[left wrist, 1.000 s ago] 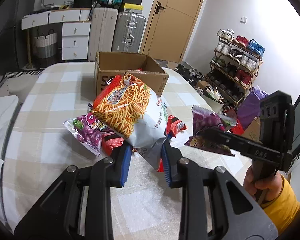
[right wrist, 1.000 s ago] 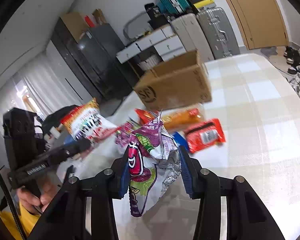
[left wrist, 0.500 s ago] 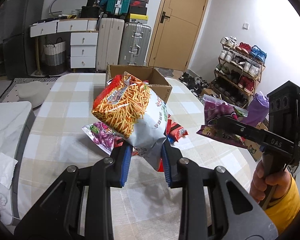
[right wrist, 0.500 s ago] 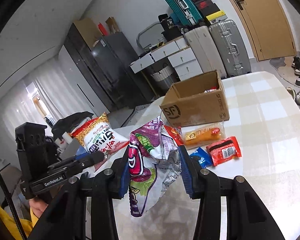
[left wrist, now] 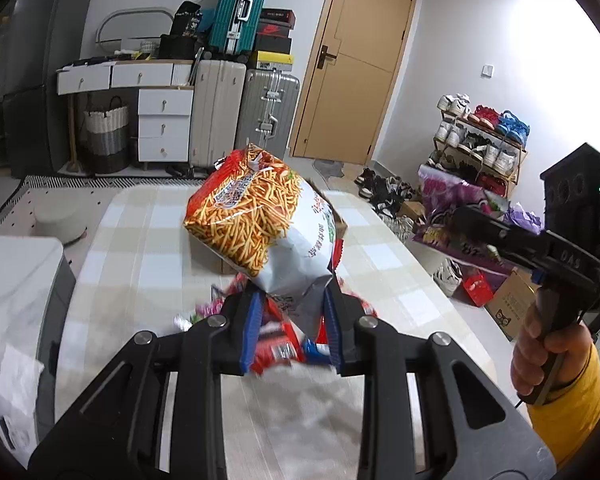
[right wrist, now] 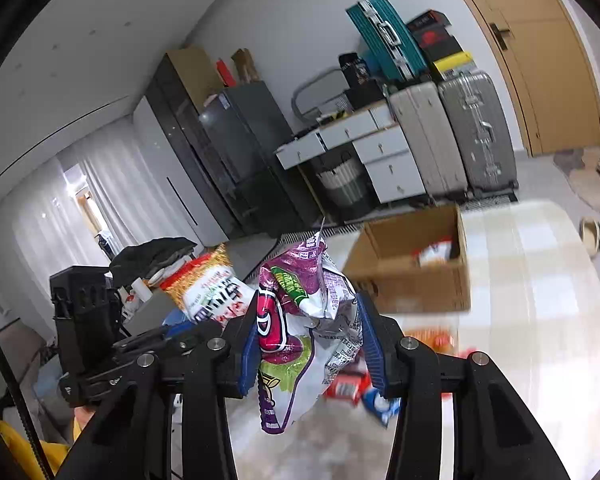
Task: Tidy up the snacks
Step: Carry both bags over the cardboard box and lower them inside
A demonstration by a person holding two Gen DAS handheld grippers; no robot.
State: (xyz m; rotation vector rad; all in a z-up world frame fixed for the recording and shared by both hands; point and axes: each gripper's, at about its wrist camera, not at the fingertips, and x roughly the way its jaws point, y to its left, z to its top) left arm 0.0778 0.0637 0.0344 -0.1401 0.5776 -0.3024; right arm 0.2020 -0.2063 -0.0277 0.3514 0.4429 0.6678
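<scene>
- Left gripper (left wrist: 292, 320): clamped on the crumpled bottom seam of an orange-and-white bag of fried sticks (left wrist: 260, 224), held aloft with its long axis running up and away from the blue pads (left wrist: 252, 328).
- Right gripper (right wrist: 308, 344): pinched on the middle of a purple-and-green snack bag (right wrist: 304, 320), upper end standing above the pads, lower end hanging below them, clear of the table.
- Straight ahead of the left gripper, almost wholly hidden behind its own bag: the cardboard box (right wrist: 412, 276); only a brown edge showing in the left wrist view.
- From the right wrist view: same box up and to the right of the pads, open top facing up, at least one packet already inside, the purple bag short of its near wall.
- Below both grippers, on the checked table (left wrist: 148, 248): loose red and blue packets (right wrist: 348, 388), blurred, plus an orange packet (right wrist: 432, 336) just in front of the box.
- Key relation, as a judgement: box forward of both grippers and lower than the raised bags, so a carry forward over the rim followed by a release seems called for.
- Nearer arm: cannot say with confidence; left gripper looking better lined up with the opening, right gripper offset to one side.
- Possible snag: both bags large against the opening, so one at a time likely safer.
</scene>
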